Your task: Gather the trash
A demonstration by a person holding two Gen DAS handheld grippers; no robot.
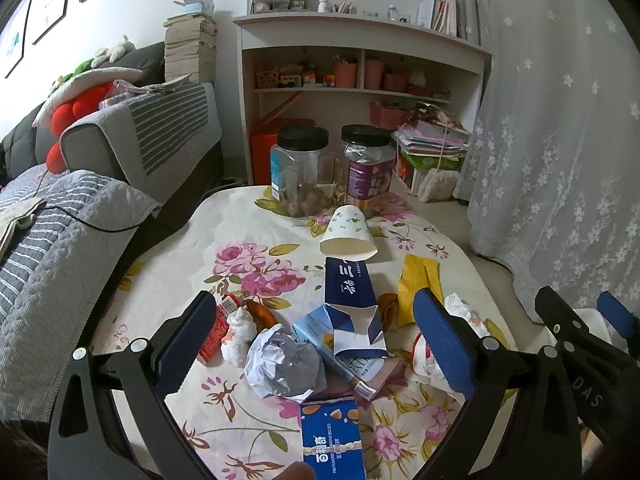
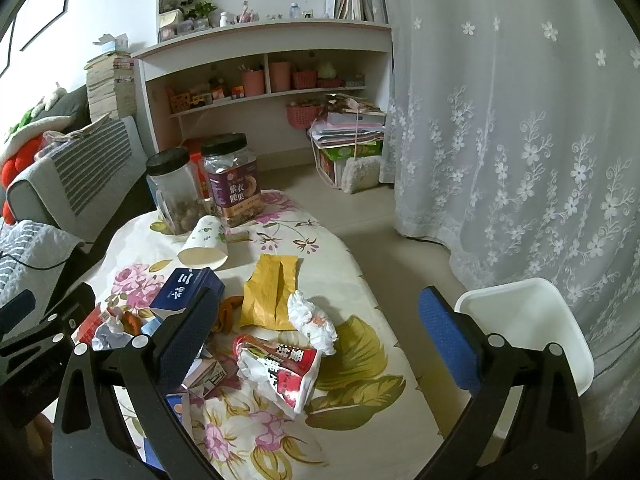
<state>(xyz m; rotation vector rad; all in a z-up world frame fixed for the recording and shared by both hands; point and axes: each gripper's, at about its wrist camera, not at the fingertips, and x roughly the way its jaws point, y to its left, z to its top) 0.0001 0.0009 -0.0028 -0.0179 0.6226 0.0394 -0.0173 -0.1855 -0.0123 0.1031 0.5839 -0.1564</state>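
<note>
Tongs both gape wide, holding nothing: left tongs [image 1: 316, 342] over a crumpled paper ball [image 1: 282, 364] and blue cartons [image 1: 350, 292], right tongs [image 2: 320, 330] over a red-white wrapper [image 2: 280, 372]. Trash litters the floral tabletop [image 2: 360, 360]; what appears to be a white bin [image 2: 532, 320] stands just beside.

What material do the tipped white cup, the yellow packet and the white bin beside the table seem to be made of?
The tipped white cup with green leaf print looks like matte paper: thin rim, plain pale inside. The flat yellow packet seems to be plastic or foil film, judging by its raised centre seam and crimped end. The white bin beside the table appears to be smooth moulded plastic with a rounded rim.
</note>
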